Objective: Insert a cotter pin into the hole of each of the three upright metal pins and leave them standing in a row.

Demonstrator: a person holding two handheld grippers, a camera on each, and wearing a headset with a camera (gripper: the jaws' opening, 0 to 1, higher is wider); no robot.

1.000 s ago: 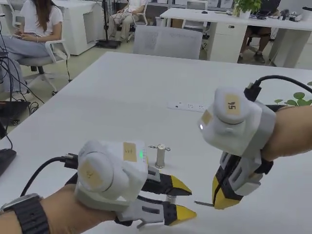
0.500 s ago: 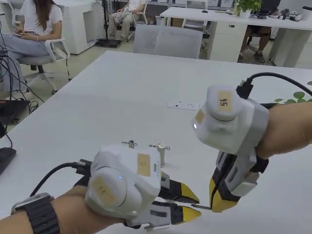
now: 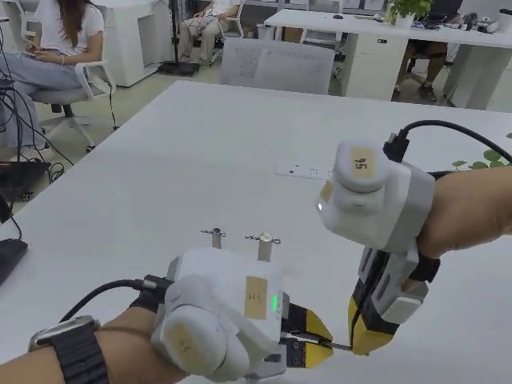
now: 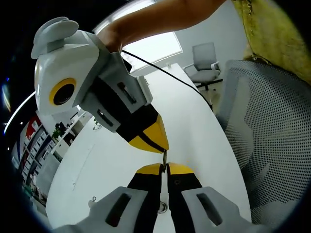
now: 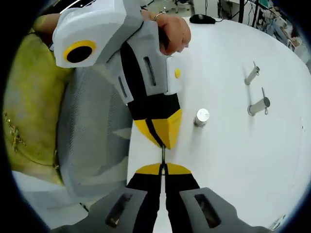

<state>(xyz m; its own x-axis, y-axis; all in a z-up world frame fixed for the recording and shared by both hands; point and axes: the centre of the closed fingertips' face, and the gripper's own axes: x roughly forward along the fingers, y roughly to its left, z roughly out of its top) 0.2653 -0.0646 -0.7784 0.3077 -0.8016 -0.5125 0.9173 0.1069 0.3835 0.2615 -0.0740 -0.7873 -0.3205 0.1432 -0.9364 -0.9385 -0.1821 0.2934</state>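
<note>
A thin cotter pin (image 3: 340,346) hangs in the air between my two grippers, each shut on one end. My left gripper (image 3: 320,342) reaches in from the lower left and my right gripper (image 3: 362,342) points down from the right. In the right gripper view the cotter pin (image 5: 163,156) bridges my own shut tips (image 5: 163,168) and the left gripper's tips. A bare metal pin (image 5: 201,117) stands just beyond. Two upright metal pins (image 3: 215,238) (image 3: 264,246), each with a cotter pin through its top, stand side by side on the white table (image 3: 200,152).
A white power strip (image 3: 308,171) lies mid-table behind the pins. A grey chair (image 3: 276,68) stands at the table's far edge, and green leaves (image 3: 488,163) show at the right. People sit at desks in the background.
My left gripper has moved right, up to the right gripper, and its jaws, open a second ago, have shut on the cotter pin's free end. The right gripper has barely moved.
</note>
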